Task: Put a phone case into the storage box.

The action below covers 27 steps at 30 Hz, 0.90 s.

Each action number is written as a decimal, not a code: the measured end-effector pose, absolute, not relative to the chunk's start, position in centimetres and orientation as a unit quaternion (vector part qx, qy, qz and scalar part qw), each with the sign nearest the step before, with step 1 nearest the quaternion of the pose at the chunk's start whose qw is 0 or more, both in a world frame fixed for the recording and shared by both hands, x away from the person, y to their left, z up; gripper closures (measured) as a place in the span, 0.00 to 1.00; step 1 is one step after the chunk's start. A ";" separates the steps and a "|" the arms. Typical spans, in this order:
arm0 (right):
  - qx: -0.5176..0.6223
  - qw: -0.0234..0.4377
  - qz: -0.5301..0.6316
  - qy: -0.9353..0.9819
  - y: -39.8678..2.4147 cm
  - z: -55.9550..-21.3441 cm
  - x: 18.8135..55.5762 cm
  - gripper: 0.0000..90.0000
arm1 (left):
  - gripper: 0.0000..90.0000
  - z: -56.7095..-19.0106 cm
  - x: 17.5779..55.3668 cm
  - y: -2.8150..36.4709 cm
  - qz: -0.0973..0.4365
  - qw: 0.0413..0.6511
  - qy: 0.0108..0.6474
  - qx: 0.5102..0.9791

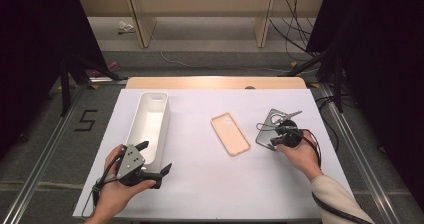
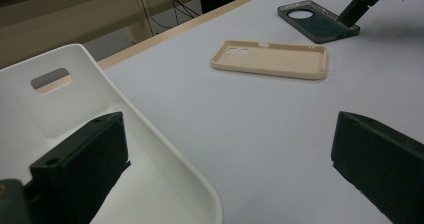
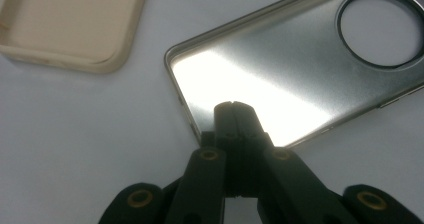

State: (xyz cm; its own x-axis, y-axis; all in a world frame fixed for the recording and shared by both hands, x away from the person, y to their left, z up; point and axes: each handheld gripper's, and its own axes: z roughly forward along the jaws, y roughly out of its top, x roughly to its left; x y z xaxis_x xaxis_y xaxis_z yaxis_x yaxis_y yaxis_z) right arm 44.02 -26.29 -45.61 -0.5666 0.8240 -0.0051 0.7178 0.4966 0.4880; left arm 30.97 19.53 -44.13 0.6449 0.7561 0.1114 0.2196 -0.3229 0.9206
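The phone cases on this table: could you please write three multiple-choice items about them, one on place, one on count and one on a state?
1. Where is the beige case?
A. Inside the white bin
B. Between the white bin and the grey case
C. On the floor

2. How many phone cases lie on the table?
A. Two
B. Three
C. Four

3. How do the right tongs stand?
A. Wide open above the bin
B. Open around the beige case
C. Shut, at the grey case's near end

Answers: 1 B, it lies flat mid-table between them; 2 A, one beige and one grey; 3 C, the right gripper view shows the jaws pressed together at that case's edge.
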 end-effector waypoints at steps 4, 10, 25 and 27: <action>0.455 0.115 0.210 0.858 -26.4 -45.8 44.1 1.00 | 0.02 -44.1 30.9 19.5 0.276 0.487 0.319 0.765; 0.457 0.112 0.194 0.861 -26.5 -45.9 44.1 1.00 | 0.02 -44.1 30.9 19.5 0.275 0.487 0.319 0.765; 0.474 0.116 0.171 0.856 -28.0 -45.8 44.0 1.00 | 0.02 -44.1 30.9 19.5 0.275 0.488 0.319 0.764; 0.476 0.115 0.172 0.855 -28.3 -45.8 44.0 1.00 | 0.02 -44.1 30.9 19.5 0.275 0.489 0.319 0.764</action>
